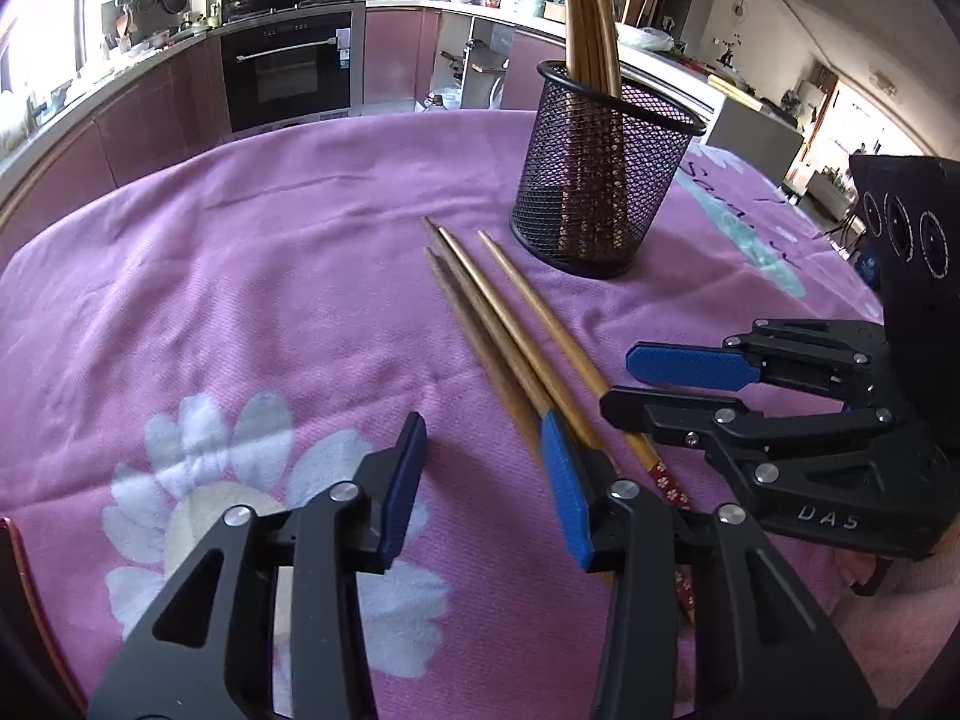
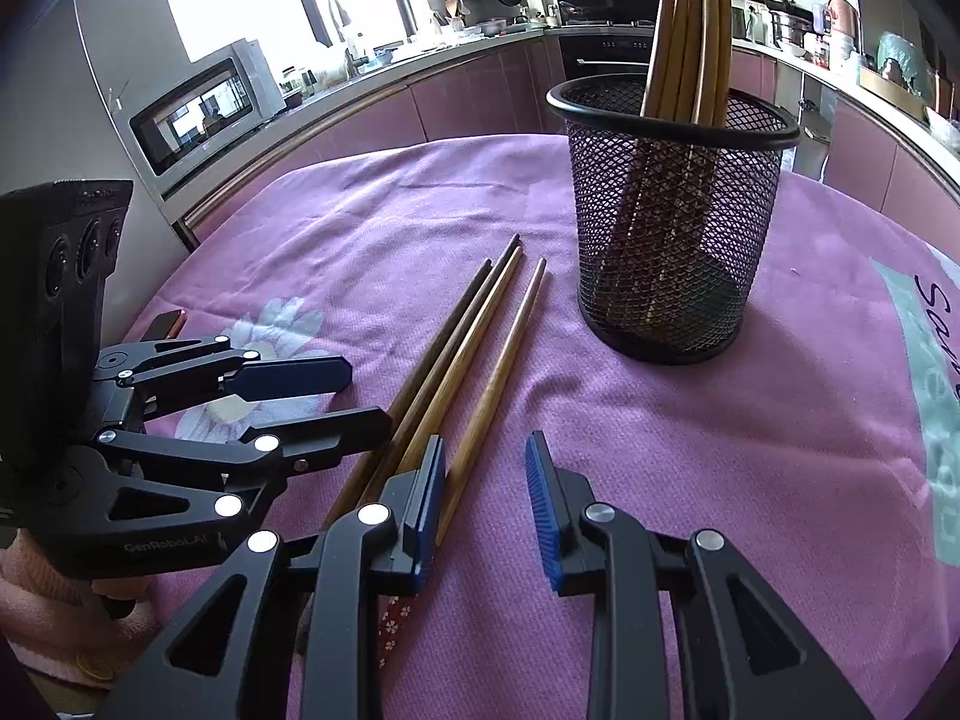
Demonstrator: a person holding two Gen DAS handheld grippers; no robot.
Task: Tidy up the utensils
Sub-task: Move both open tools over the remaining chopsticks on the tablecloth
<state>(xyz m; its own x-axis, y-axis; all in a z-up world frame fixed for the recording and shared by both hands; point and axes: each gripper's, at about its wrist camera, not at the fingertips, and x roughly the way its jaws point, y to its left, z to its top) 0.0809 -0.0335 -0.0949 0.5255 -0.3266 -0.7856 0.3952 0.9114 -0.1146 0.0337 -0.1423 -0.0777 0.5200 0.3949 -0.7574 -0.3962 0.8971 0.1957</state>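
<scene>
Several wooden chopsticks (image 1: 510, 324) (image 2: 456, 360) lie side by side on the purple cloth (image 1: 240, 300), tips toward a black mesh cup (image 1: 594, 192) (image 2: 672, 240). More chopsticks (image 1: 591, 30) (image 2: 690, 30) stand in the cup. My left gripper (image 1: 483, 480) (image 2: 366, 396) is open, with only cloth in its gap. Its right finger (image 1: 564, 492) covers the handle ends of the lying chopsticks. My right gripper (image 2: 486, 498) (image 1: 618, 381) is open too. The rightmost chopstick runs along the inner side of its left finger (image 2: 429, 498). Neither gripper presses on anything.
A hand in a pink sleeve (image 2: 36, 600) holds the left gripper. A small dark flat object (image 2: 168, 321) lies near the table's left edge. Beyond the table are pink kitchen cabinets, an oven (image 1: 288, 78) and a microwave (image 2: 198, 108).
</scene>
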